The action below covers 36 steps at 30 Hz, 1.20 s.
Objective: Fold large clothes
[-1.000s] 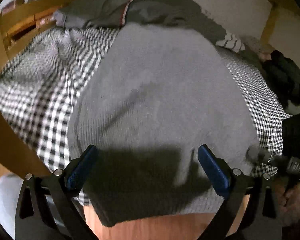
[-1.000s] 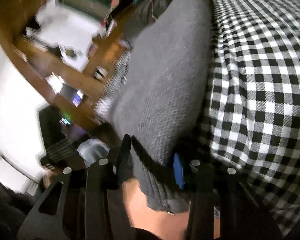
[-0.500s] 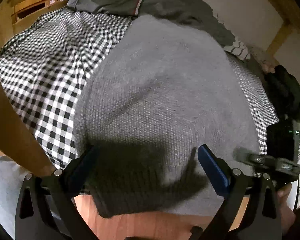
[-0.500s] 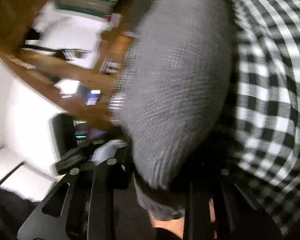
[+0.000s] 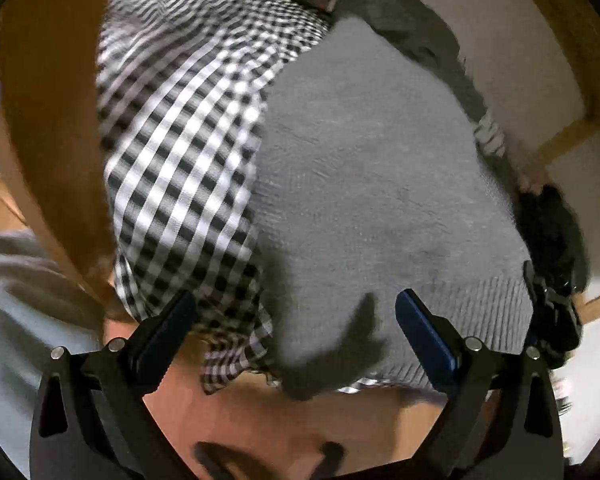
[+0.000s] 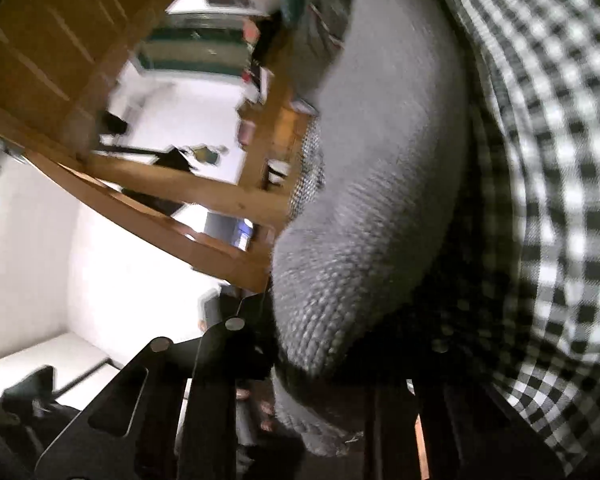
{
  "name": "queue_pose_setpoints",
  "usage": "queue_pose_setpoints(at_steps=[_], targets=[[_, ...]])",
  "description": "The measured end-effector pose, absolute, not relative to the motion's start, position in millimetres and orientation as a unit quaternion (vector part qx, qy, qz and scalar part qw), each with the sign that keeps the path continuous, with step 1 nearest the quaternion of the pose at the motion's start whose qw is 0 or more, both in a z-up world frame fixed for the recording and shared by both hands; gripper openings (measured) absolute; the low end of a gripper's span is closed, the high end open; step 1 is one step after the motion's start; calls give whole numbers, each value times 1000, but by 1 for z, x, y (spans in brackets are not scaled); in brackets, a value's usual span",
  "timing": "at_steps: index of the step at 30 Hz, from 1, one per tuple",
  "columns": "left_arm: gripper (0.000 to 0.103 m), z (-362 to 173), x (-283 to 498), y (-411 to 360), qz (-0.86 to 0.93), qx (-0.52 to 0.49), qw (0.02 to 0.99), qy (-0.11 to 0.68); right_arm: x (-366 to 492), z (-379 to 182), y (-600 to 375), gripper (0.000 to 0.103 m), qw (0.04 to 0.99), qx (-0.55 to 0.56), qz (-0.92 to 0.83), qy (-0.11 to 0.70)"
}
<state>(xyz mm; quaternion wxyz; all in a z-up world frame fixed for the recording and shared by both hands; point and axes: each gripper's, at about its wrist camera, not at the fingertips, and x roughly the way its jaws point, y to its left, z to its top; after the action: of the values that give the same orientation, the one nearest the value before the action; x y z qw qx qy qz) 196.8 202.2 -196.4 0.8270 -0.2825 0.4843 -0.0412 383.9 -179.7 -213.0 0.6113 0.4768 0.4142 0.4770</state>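
The left hand-held gripper (image 5: 296, 332) hangs spread wide above the grey sweater (image 5: 380, 184) — the right hand-held gripper (image 6: 324, 364) pinches that sweater's ribbed hem.

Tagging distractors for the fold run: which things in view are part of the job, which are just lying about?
In the job:
- grey knit sweater, spread flat
- right gripper, fingers shut on the sweater's hem corner
- left gripper, fingers open at the hem, holding nothing

Lying about:
- checked cover under the sweater
- dark grey garment beyond it
- black clothing at the right edge
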Motion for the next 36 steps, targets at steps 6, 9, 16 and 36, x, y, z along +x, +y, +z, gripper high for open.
queue_pose_setpoints(at_steps=[6,9,16,36], targets=[[98,-245,192,213,-168,-503,709,465,384,-210,-189,19,596,498,478,410],[98,-259,195,204,-208,-552,675,443,375,-219,-197,19,578,519,475,413],[98,-275,214,186,-222,-593,634,443,364,-221,-204,18,571,521,475,420],[97,-247,235,141,-307,-571,601,467,375,-208,-178,21,608,447,458,470]])
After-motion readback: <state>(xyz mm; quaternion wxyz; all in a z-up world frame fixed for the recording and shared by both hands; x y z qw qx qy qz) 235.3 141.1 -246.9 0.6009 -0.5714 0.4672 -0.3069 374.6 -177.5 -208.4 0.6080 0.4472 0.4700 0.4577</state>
